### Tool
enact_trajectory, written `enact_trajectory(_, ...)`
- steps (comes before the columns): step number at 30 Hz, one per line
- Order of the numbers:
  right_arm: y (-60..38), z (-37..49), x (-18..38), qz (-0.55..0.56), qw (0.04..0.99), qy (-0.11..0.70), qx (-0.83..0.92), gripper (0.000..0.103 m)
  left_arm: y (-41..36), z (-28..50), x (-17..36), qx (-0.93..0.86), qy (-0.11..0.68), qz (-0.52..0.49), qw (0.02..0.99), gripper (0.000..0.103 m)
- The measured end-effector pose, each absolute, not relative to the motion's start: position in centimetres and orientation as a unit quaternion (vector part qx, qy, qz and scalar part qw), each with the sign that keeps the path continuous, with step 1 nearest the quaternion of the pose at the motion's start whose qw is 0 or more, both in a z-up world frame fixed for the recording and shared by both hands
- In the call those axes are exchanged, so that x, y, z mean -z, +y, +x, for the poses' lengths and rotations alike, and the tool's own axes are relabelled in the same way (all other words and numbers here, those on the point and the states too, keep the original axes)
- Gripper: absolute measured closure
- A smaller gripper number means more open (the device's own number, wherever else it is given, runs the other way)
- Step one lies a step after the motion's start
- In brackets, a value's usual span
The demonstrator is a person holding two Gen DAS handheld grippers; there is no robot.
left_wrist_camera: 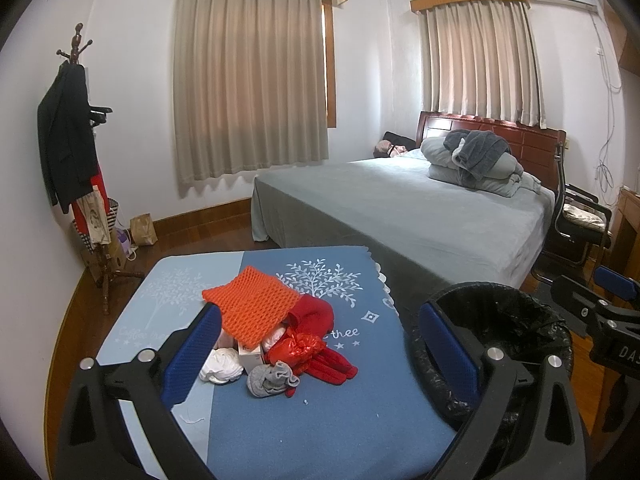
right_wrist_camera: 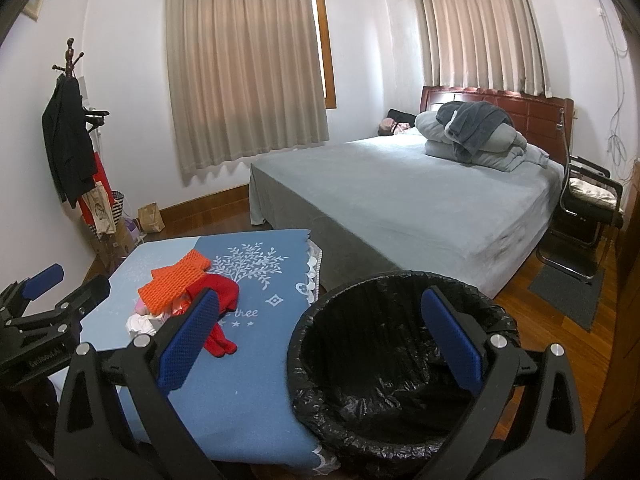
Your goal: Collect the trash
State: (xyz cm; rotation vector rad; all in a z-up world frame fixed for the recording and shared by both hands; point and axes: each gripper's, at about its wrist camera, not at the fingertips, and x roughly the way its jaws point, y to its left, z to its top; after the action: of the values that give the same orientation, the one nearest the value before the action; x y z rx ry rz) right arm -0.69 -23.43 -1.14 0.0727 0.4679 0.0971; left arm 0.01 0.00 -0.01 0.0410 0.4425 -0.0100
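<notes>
A pile of items lies on the blue table (left_wrist_camera: 320, 420): an orange foam net (left_wrist_camera: 250, 304), a red plastic bag (left_wrist_camera: 298, 350), red gloves (left_wrist_camera: 330, 368), a grey sock (left_wrist_camera: 270, 380), white crumpled tissue (left_wrist_camera: 222, 366) and a small white box (left_wrist_camera: 252, 356). The pile also shows in the right wrist view, with the orange net (right_wrist_camera: 174, 282) on top. My left gripper (left_wrist_camera: 320, 352) is open and empty, just above and before the pile. A bin with a black liner (right_wrist_camera: 400, 360) stands right of the table. My right gripper (right_wrist_camera: 320, 336) is open and empty over the bin's near rim.
A bed (right_wrist_camera: 400, 196) with a grey cover stands behind the table and bin. A coat rack (left_wrist_camera: 72, 140) with clothes and bags stands at the left wall. A black chair (right_wrist_camera: 588, 216) stands to the right of the bed. The floor is wood.
</notes>
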Motion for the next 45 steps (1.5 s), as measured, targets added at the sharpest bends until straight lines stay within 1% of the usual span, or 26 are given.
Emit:
enact_trajectory(11,-21.9,1.0,2.4,0.042,0.969,0.238,-0.06,0.005,0.9,0.7,1.3,-0.001,0.223,0.018,0.975,0.006)
enact_trajectory(16,-20.9,2.3,3.1,0.043,0.968,0.238,-0.072,0.005,2.9,1.1,2.2,-0.019,0.222,0.014,0.975,0.006)
enact_trajectory(24,-17.3,6.3,6.7,0.029,0.964,0.247,-0.098,0.005,8.2,2.9,5.6,-0.066,0.239,0.009,0.969,0.006)
enact_trajectory(29,-14.2,9.0,10.1,0.015,0.955,0.271,-0.121,0.005,11.7,4.0,8.4,-0.098,0.26,0.009,0.961,0.006)
enact_trajectory(35,-10.0,11.6,12.4,-0.007,0.944,0.29,-0.155,0.005,14.4,5.6,11.2,-0.121,0.285,0.001,0.951,0.006)
enact_trajectory(40,-6.8,13.4,13.7,-0.014,0.935,0.305,-0.183,0.014,15.4,6.8,12.5,-0.12,0.298,0.001,0.947,0.006)
enact_trajectory(41,-6.1,13.9,14.1,-0.016,0.931,0.311,-0.191,0.018,15.6,7.0,12.7,-0.12,0.298,0.0,0.947,0.006)
enact_trajectory(42,-5.7,14.2,14.4,-0.018,0.928,0.316,-0.196,0.021,15.8,7.2,12.8,-0.12,0.299,0.0,0.947,0.006)
enact_trajectory(45,-4.5,15.0,15.2,-0.023,0.922,0.329,-0.205,0.023,16.2,7.6,13.2,-0.121,0.303,0.005,0.945,0.007)
